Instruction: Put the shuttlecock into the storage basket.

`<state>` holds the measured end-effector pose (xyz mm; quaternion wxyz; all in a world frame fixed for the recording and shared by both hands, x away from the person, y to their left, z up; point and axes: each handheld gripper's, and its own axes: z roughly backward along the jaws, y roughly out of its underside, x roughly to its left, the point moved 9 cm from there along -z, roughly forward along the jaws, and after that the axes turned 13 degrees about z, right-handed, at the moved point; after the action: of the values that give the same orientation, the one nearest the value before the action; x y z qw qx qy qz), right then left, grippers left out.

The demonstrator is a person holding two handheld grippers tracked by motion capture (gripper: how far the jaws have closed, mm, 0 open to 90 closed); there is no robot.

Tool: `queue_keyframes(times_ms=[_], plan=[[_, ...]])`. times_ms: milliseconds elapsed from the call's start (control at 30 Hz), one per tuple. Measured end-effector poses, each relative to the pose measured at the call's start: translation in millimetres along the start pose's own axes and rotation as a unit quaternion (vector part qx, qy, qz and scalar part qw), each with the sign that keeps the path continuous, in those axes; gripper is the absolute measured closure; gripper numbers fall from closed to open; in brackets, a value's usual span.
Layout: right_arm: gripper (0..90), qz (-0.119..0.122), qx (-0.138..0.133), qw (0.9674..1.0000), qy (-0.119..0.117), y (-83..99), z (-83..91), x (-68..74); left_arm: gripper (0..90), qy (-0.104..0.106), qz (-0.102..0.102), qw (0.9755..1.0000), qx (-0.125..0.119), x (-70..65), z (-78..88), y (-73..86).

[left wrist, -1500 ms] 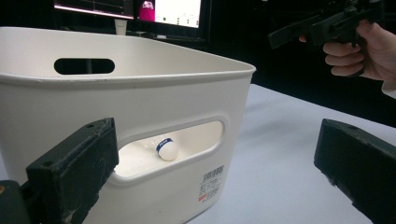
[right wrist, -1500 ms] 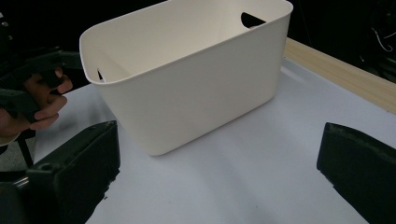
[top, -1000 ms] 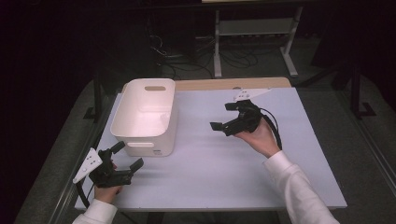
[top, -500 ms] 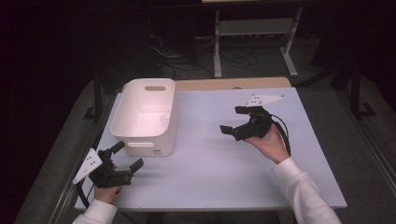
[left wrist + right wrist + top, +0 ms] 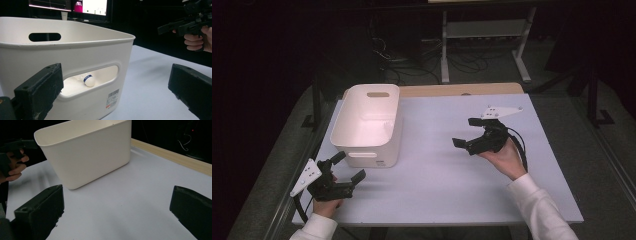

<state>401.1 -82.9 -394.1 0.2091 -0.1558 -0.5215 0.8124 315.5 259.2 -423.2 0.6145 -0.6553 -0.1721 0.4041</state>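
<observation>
The white plastic bin (image 5: 368, 125) stands at the table's (image 5: 437, 185) left, a small white object with a blue band (image 5: 88, 80) inside. Left gripper (image 5: 346, 167) just beside it, right gripper (image 5: 467, 132) well apart; both jaws spread, empty.

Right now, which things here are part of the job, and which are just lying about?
In the job:
white bin
small white bottle inside it
left gripper
right gripper

Just about:
monitors
metal stand
floor cables
</observation>
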Motion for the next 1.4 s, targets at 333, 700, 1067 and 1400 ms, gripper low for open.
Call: queue_keyframes(times_ms=[333, 700, 1067, 1400], plan=[[0.0, 0.005, -0.007, 0.9999, 0.008, 5.8, 9.0, -1.0, 0.0, -0.001, 0.0, 1.0, 0.0, 0.0, 0.4, 0.0], [0.0, -0.005, -0.008, 0.9997, 0.02, 21.6, 22.2, -5.4, 0.0, -0.001, -0.001, 1.0, 0.001, 0.1, 0.2, 0.1], [0.0, -0.002, -0.015, 0.9993, 0.033, 30.8, 33.3, -5.5, 0.0, -0.002, -0.002, 1.0, 0.0, -0.2, 0.4, -0.1], [0.0, -0.006, -0.024, 0.9986, 0.047, 45.0, 44.9, -7.2, 0.0, -0.004, -0.004, 1.0, 0.004, 0.7, 1.0, 0.7]])
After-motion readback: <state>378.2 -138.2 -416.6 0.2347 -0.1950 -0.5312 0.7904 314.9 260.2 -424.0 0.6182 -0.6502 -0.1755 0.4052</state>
